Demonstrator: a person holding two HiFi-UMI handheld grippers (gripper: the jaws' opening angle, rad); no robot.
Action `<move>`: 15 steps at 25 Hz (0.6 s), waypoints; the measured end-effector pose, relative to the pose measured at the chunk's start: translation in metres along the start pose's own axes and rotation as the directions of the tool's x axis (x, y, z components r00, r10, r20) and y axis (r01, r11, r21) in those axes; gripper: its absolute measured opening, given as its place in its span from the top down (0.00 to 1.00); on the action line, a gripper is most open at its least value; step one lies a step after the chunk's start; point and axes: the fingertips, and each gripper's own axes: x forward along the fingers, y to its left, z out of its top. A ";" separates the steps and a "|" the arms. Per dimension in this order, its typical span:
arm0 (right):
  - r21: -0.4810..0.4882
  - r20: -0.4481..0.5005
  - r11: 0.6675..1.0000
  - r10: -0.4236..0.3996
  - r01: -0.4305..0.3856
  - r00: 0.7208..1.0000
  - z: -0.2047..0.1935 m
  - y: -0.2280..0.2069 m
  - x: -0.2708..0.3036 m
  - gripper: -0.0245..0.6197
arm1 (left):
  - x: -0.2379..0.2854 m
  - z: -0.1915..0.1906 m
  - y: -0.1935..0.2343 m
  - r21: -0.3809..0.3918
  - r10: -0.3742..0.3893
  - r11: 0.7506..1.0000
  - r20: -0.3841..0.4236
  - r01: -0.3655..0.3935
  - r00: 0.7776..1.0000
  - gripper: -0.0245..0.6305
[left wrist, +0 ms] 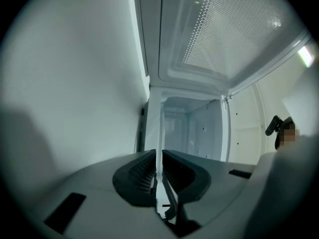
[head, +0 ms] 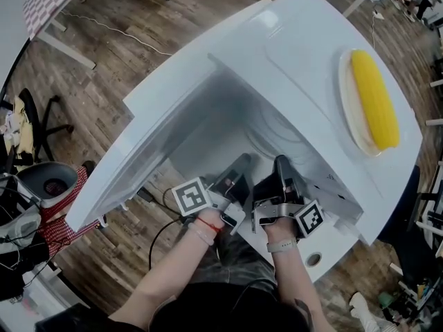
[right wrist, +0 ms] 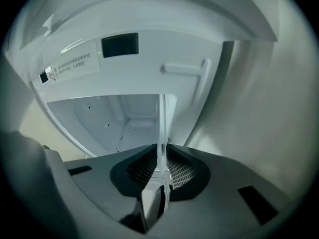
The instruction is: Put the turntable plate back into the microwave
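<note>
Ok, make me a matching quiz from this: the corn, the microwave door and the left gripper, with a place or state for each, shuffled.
Things:
1. corn
2. microwave door
3. left gripper

Places or states:
A. swung open
B. clamped on the rim of the turntable plate
C. lying on a dish on top of the microwave

Pairs: 1-C, 2-A, 3-B

Glass turntable plate (left wrist: pixel 159 133) seen only as a thin edge-on strip between the left hand-held gripper's (left wrist: pixel 159 183) jaws, its far rim lost ahead against the white microwave (left wrist: pixel 199 128) cavity, label (right wrist: pixel 75 64) print up and left of the right hand-held gripper (right wrist: pixel 162 171) too small to read
</note>
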 end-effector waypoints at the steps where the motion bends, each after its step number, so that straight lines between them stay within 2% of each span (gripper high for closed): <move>1: 0.002 -0.006 1.000 -0.002 0.002 1.000 -0.002 0.000 -0.001 0.88 | 0.000 0.000 0.000 0.000 0.001 1.000 0.001 -0.001 1.000 0.90; 9: 0.000 -0.079 1.000 0.006 -0.007 0.997 -0.021 -0.001 -0.004 0.90 | -0.003 0.006 0.000 0.007 0.006 1.000 0.006 -0.006 1.000 0.90; 15: 0.024 -0.060 1.000 0.013 -0.011 0.998 -0.016 -0.001 0.002 0.90 | -0.004 0.004 0.001 0.012 0.010 1.000 0.002 -0.011 1.000 0.90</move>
